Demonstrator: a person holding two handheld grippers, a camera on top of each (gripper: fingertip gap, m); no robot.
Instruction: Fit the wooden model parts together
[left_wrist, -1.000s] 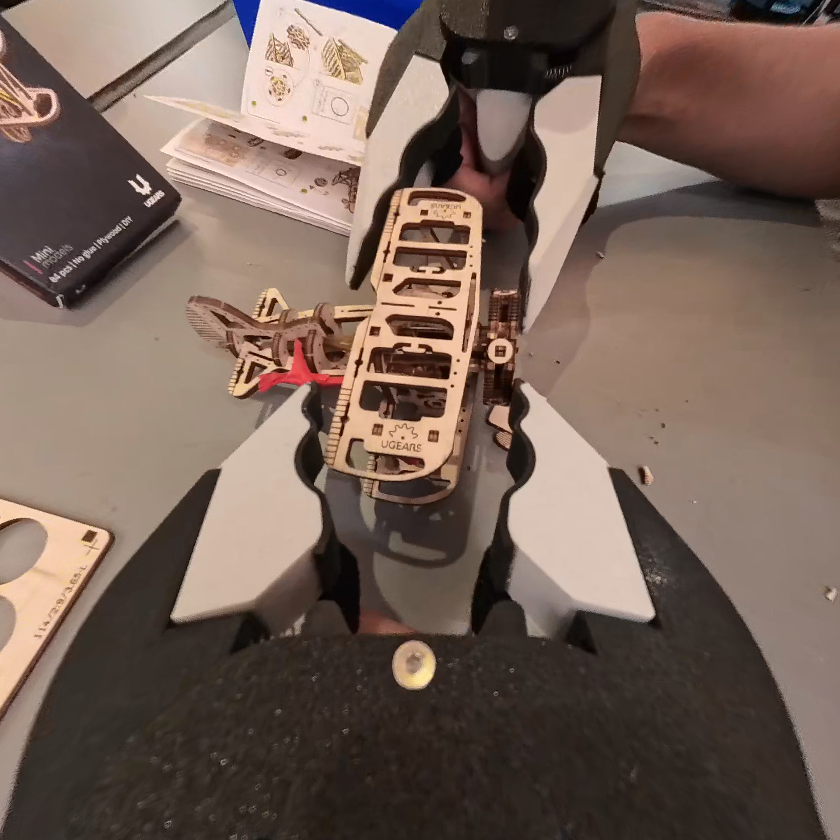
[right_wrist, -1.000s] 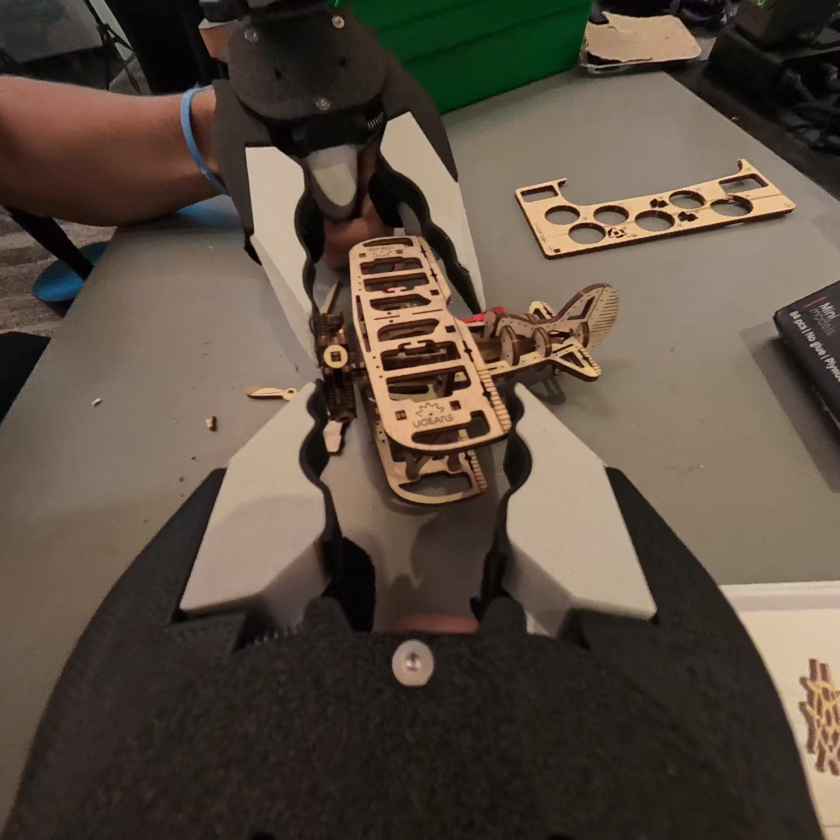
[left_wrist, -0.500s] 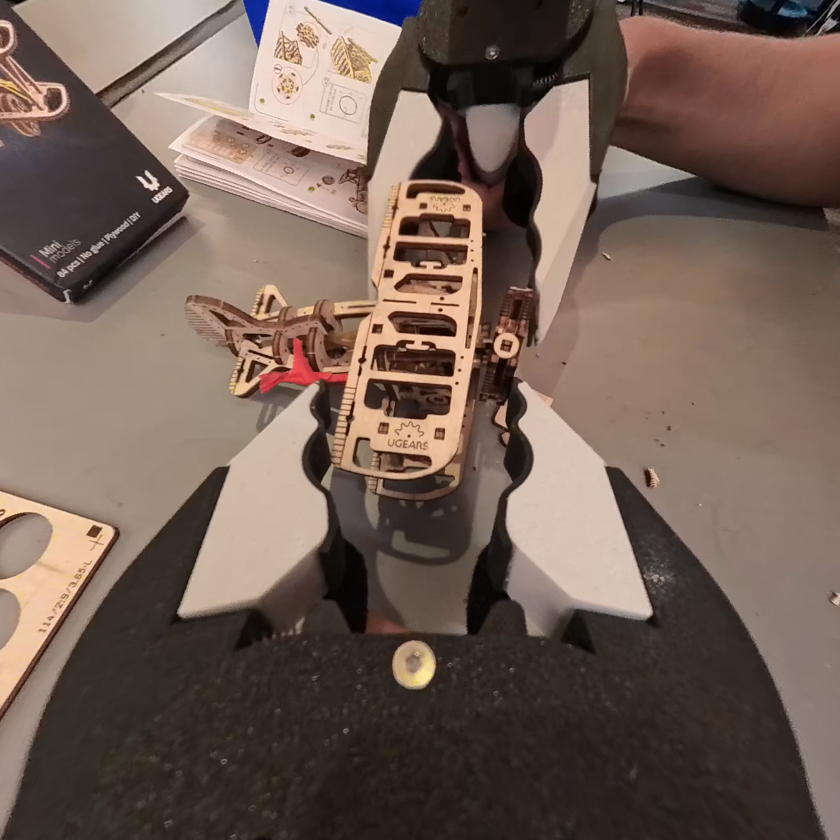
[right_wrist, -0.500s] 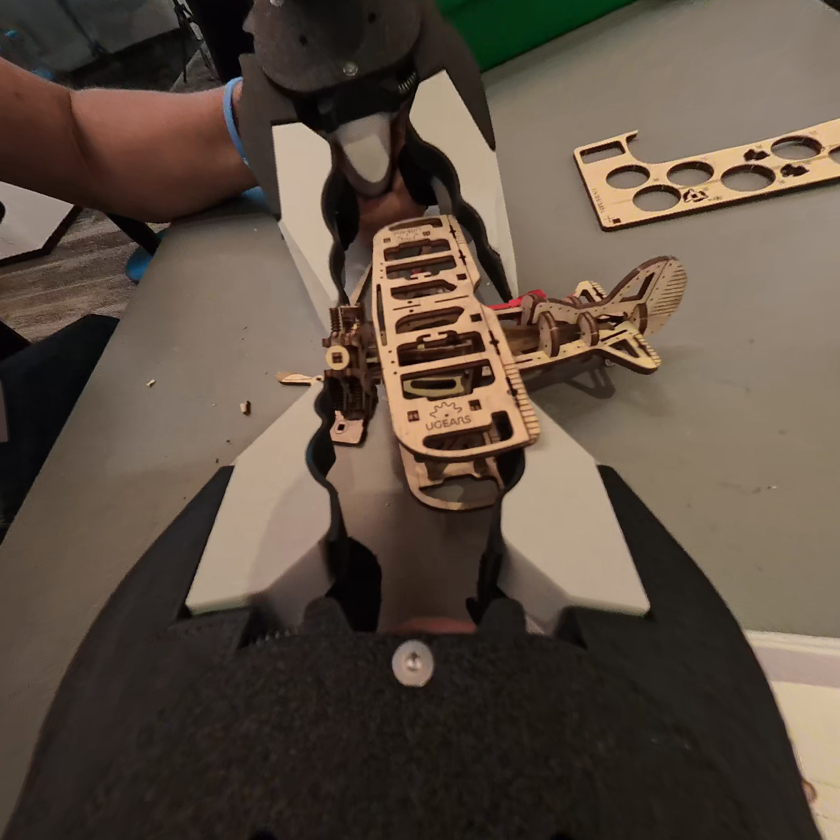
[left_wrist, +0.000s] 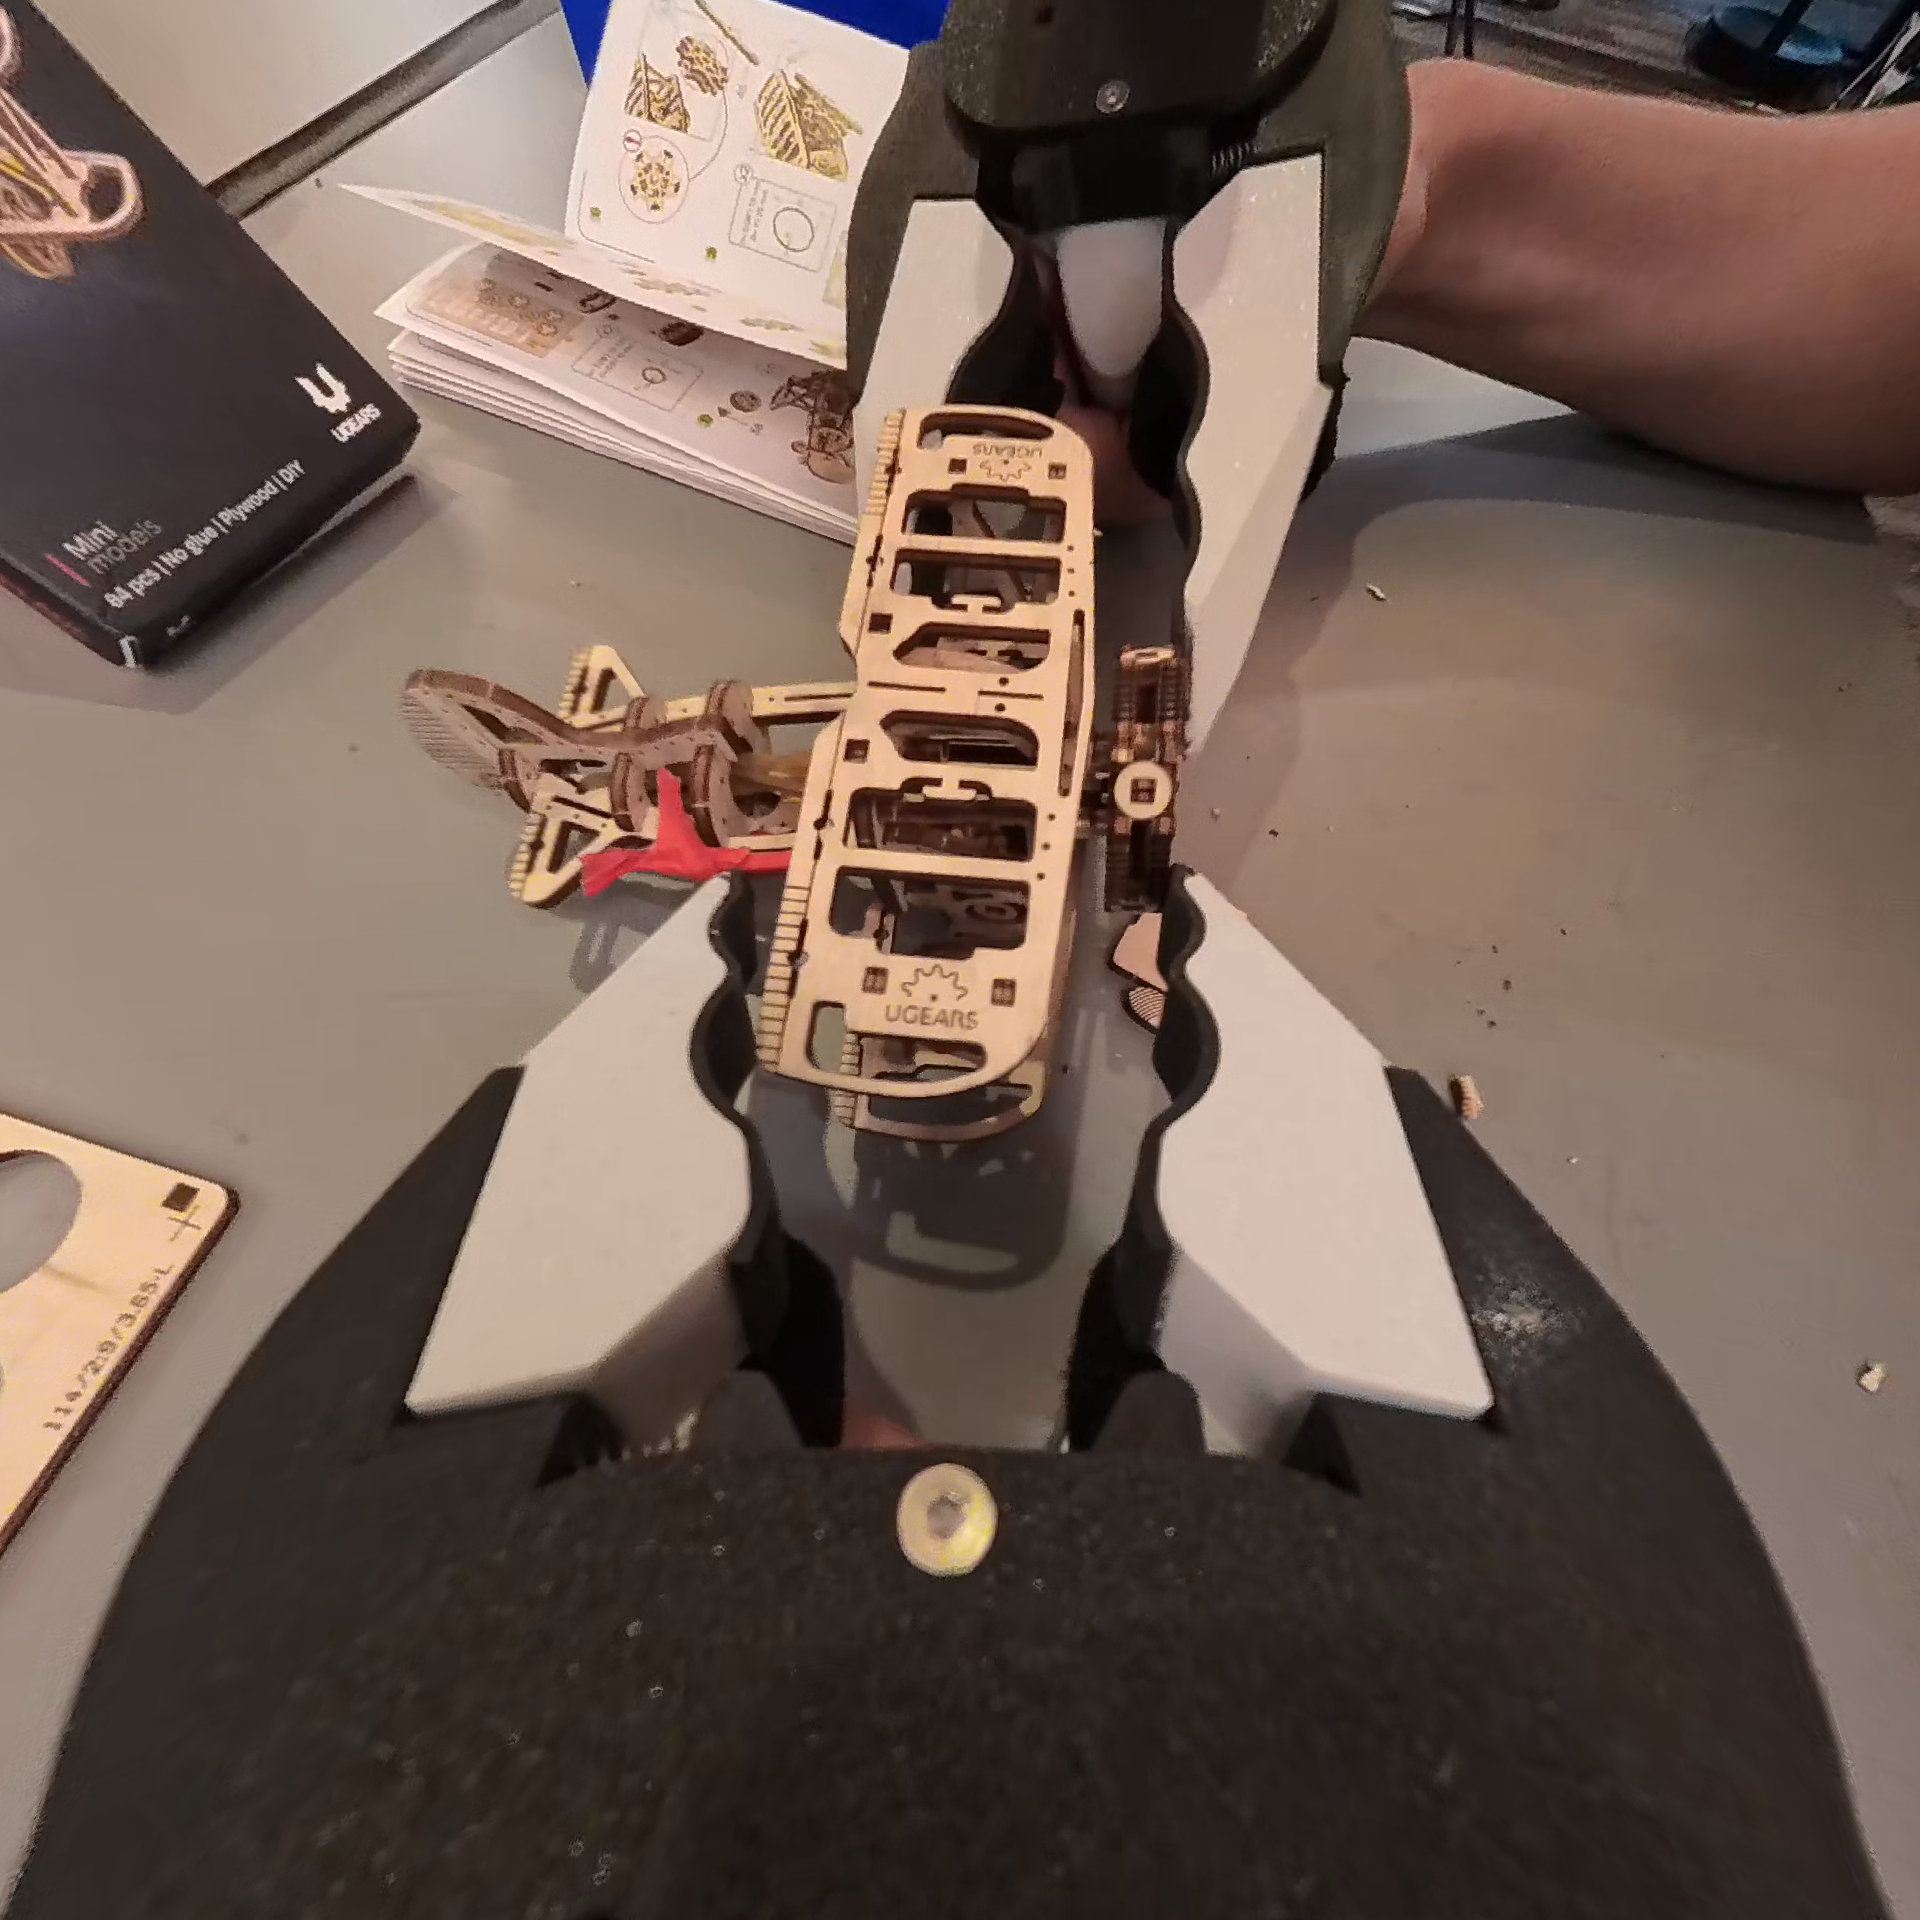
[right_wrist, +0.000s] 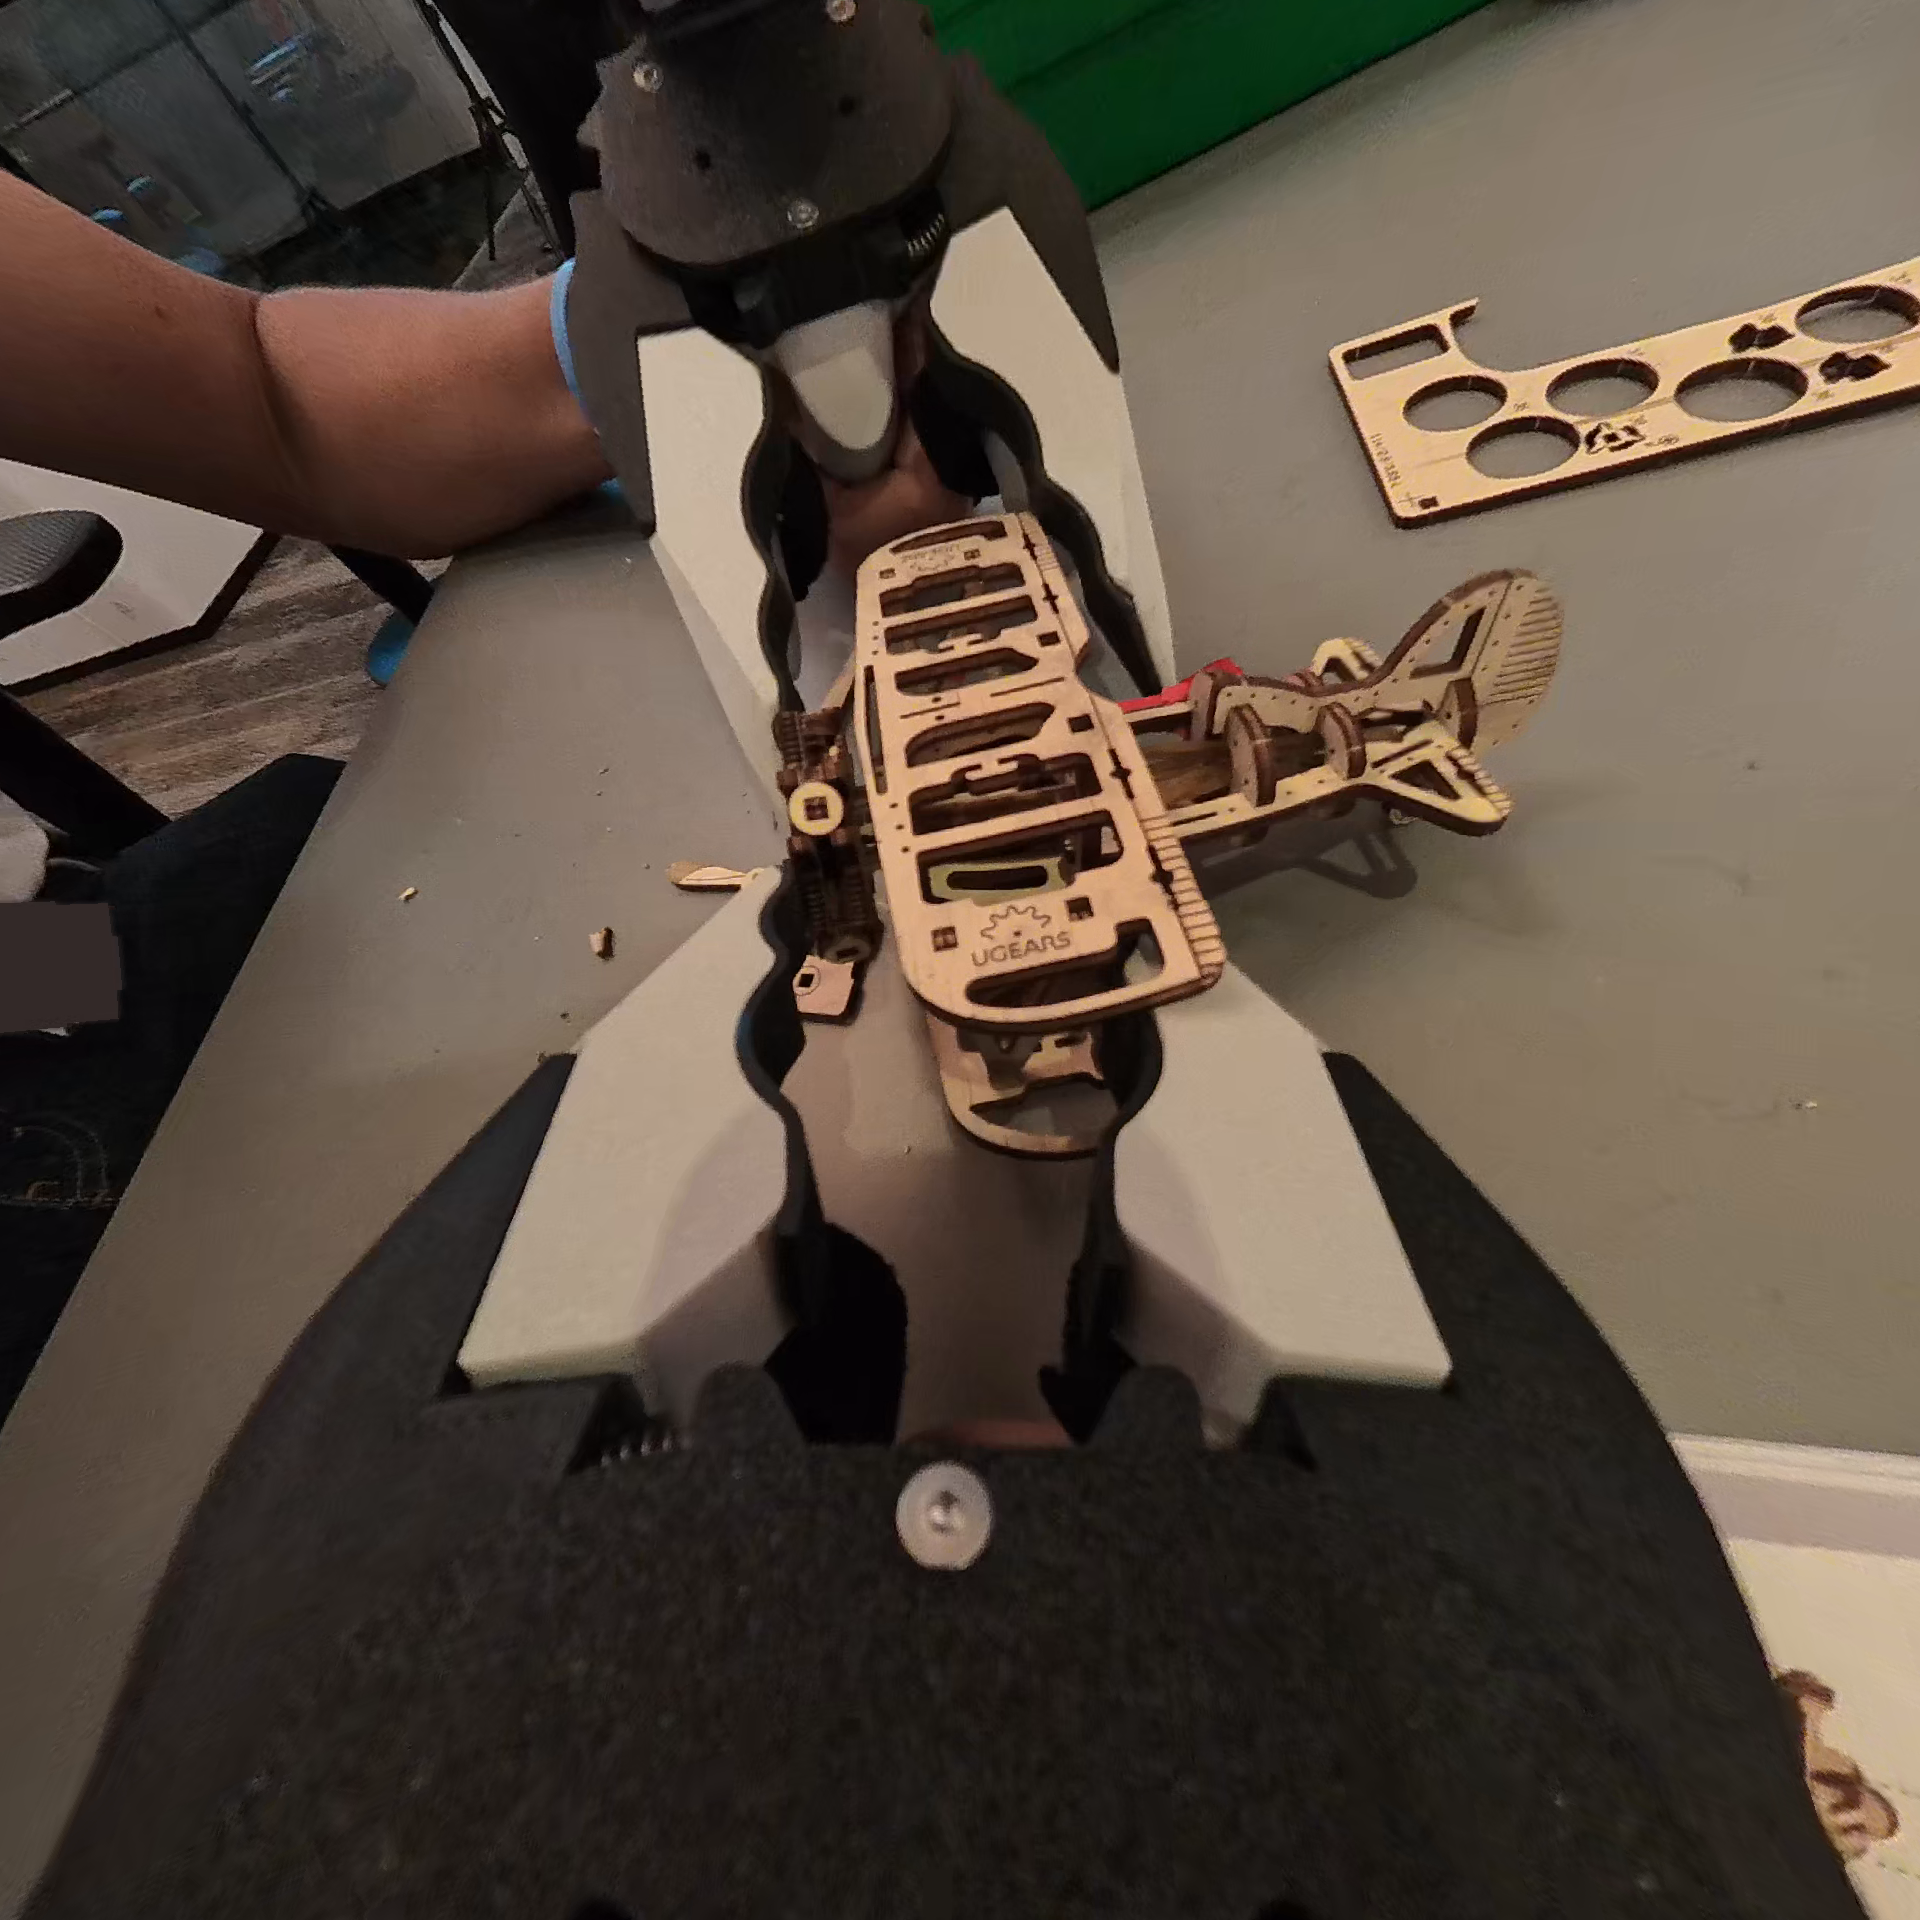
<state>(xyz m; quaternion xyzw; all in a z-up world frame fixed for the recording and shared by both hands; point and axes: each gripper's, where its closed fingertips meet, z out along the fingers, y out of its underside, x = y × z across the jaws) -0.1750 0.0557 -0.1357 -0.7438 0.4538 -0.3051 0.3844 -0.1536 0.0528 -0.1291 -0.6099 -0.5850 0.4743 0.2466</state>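
Observation:
A wooden biplane model (left_wrist: 935, 831) stands on the grey table between my two grippers, which face each other. Its tail (left_wrist: 499, 727) points left and carries a strip of red tape (left_wrist: 665, 852). My left gripper (left_wrist: 951, 904) is open around the near wing end with gaps on both sides. In the right wrist view, the plane (right_wrist: 1018, 831) lies across my right gripper (right_wrist: 987, 914). That gripper's fingers touch the nose on one side and the wing's rear edge on the other. The left gripper (right_wrist: 966, 696) shows opposite.
A black box (left_wrist: 156, 416) and an open instruction booklet (left_wrist: 675, 260) lie at the back left. A punched plywood sheet (right_wrist: 1662, 395) lies beyond the tail. A small loose wooden piece (right_wrist: 707, 876) and chips lie near the table edge. A green bin (right_wrist: 1195, 83) stands behind.
The right gripper's jaws have narrowed onto the plane's nose and wing edge, and its camera has risen and tilted. The left gripper has stayed open in place.

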